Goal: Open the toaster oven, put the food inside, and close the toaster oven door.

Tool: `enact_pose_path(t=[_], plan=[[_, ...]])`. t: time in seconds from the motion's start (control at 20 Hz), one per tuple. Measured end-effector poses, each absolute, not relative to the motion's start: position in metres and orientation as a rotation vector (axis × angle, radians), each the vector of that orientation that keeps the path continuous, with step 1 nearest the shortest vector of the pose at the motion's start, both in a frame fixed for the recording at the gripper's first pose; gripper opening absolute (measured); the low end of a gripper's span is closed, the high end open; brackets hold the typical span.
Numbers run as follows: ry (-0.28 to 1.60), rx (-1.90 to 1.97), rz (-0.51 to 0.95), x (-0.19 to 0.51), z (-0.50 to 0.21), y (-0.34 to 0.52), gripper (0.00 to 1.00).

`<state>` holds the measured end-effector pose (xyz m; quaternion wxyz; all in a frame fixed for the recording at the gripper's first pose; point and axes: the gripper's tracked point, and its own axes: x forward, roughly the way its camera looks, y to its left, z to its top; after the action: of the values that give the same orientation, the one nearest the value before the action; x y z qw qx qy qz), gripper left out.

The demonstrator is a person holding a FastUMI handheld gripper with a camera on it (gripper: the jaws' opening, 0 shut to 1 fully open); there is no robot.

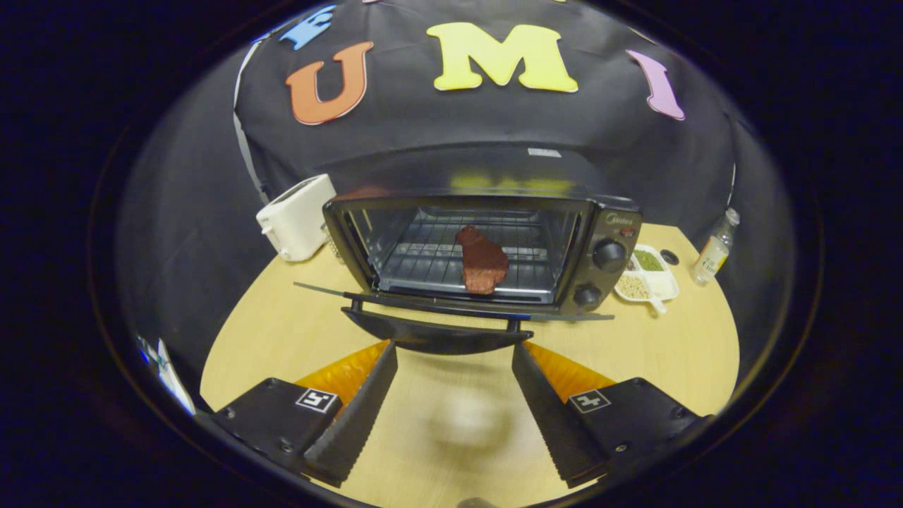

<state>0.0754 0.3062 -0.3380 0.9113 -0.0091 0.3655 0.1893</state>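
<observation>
A black toaster oven stands on the wooden table with its door swung down flat toward me. A reddish-brown piece of food, shaped like a slab of meat, lies on the wire rack inside the oven. My gripper is open, its two fingers spread wide just short of the door's handle bar, nothing between them. The handle sits right ahead of the fingertips.
A white toaster stands left of the oven. Right of the oven is a white divided dish with grains and a small clear bottle. Two knobs are on the oven's right panel. Bare tabletop lies beneath the fingers.
</observation>
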Motion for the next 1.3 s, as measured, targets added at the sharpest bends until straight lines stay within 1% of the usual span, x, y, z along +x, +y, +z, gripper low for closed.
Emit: enact_pose_path(t=[0.1, 0.25, 0.35, 0.6, 0.7, 1.0, 1.15, 1.3], plan=[[0.722, -0.06, 0.366, 0.091, -0.327, 0.306, 1.0], [0.659, -0.082, 0.374, 0.104, -0.307, 0.315, 1.0], [0.633, -0.098, 0.378, 0.102, -0.298, 0.313, 1.0], [0.639, -0.037, 0.363, 0.082, -0.289, 0.287, 1.0], [0.637, -0.014, 0.339, 0.074, -0.286, 0.261, 1.0], [0.619, -0.034, 0.237, 0.037, -0.273, 0.144, 1.0], [0.539, -0.03, 0.214, 0.017, -0.234, 0.089, 1.0], [0.42, -0.034, 0.227, -0.004, -0.171, 0.045, 1.0]])
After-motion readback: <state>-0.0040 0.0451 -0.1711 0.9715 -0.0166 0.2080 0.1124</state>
